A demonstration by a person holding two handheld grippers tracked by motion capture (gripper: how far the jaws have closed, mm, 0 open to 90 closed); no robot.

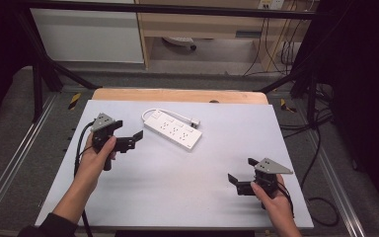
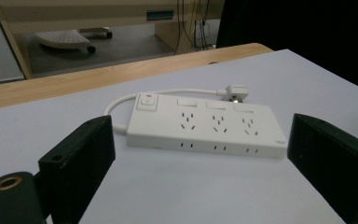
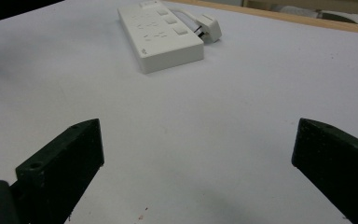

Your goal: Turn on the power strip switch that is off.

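High view, nearest: right claw [image 1: 240, 174] hangs low over the near right of the worktop [image 1: 177, 197], jaws spread wide, nothing between them.
Right hand: the person's right hand [image 1: 274, 197] wraps the handle from below.
Left claw: left claw [image 1: 137, 140] sits farther up on the left side, jaws likewise released and empty, pointing toward the middle.
Left hand: left hand [image 1: 98, 157] grips its handle, cable trailing back along the forearm.
Power strip: white power strip [image 1: 172, 130] lies flat beyond both claws, toward the far middle of the worktop, near the left claw and well apart from the right one.
Cord and plug: its white cord [image 1: 150, 111] loops round the far side, and the plug [image 1: 196, 122] rests just beside the strip's far edge.
Handling, my guess: rigid plastic body, probably light, smooth and a bit slippery on this sheet; the cord is limp and will drag.
Where to hold, my guess: across the narrow width, on the long side walls, near the middle.
Far edge: bare wooden strip [image 1: 177, 95], then floor.
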